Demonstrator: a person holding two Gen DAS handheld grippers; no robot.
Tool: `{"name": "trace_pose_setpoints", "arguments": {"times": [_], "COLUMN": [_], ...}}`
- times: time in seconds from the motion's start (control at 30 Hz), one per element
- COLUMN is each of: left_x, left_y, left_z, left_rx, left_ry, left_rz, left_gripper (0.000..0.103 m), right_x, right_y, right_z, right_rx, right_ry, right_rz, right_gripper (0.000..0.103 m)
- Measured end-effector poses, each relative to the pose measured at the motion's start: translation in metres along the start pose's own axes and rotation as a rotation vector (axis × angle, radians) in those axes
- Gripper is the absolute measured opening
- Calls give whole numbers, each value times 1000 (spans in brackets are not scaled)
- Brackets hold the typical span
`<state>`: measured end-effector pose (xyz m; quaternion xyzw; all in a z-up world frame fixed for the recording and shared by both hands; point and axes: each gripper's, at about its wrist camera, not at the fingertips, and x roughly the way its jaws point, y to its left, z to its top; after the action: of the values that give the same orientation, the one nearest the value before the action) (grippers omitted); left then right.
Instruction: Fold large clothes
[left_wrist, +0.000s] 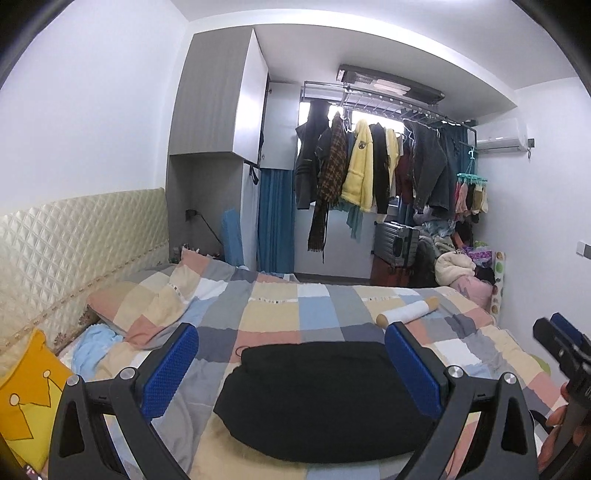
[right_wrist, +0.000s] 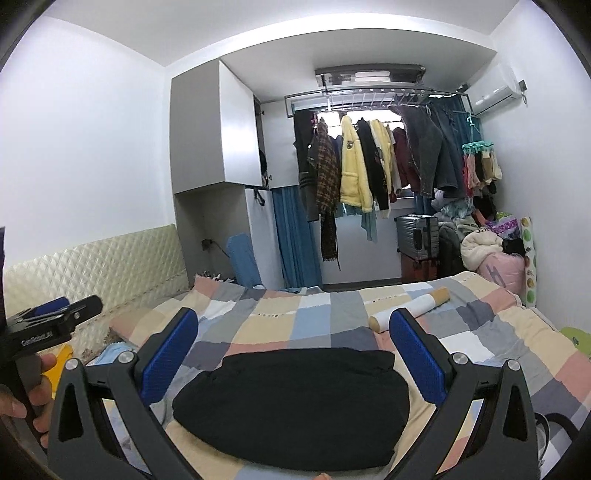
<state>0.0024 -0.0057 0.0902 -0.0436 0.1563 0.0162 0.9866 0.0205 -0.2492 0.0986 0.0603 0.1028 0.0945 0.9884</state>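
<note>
Hovering above the bed, both claws were released and gripped nothing, which suggested the folding was finished or between steps. At far left a yellow cushion with a crown print (left_wrist: 26, 398) sat against the cream quilted headboard (left_wrist: 81, 243), out of the working area. The left claw (left_wrist: 291, 365) hung with its blue-padded fingers (left_wrist: 170, 369) spread wide, framing the black folded garment (left_wrist: 328, 398), which lay as a compact, rounded bundle on the patchwork checked bedspread (left_wrist: 273, 314), near the bed's near edge, probably for easy reach. The right claw (right_wrist: 293, 363) was likewise spread apart over the same bundle, touching nothing. Further right, a white roll with tan ends (left_wrist: 406, 312) rested on the bedspread beyond the garment, apart from it. Whether another fold was intended could not be told.
</note>
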Motion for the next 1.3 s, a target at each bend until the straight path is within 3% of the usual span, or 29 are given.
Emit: {"name": "trace_pose_setpoints", "arguments": {"times": [0.37,0.6,1.03,1.3], "left_x": [25,45,67,71], "left_y": [8,-6,-6,-8], "left_z": [-48,-81,-105,-107], "left_rx": [-1,39,26,33], "left_ry": [127,211,272,284], "left_rz": [13,-2,7,5], "left_gripper": [102,102,102,102], "right_x": [11,19,37,39], "right_y": [-2,-7,-16,-16], "right_z": [-58,-87,-121,-123], "right_rx": [14,21,44,41], "right_ry": [164,241,324,338], "right_rz": [-4,-27,-49,-46], "right_gripper": [103,103,103,103]}}
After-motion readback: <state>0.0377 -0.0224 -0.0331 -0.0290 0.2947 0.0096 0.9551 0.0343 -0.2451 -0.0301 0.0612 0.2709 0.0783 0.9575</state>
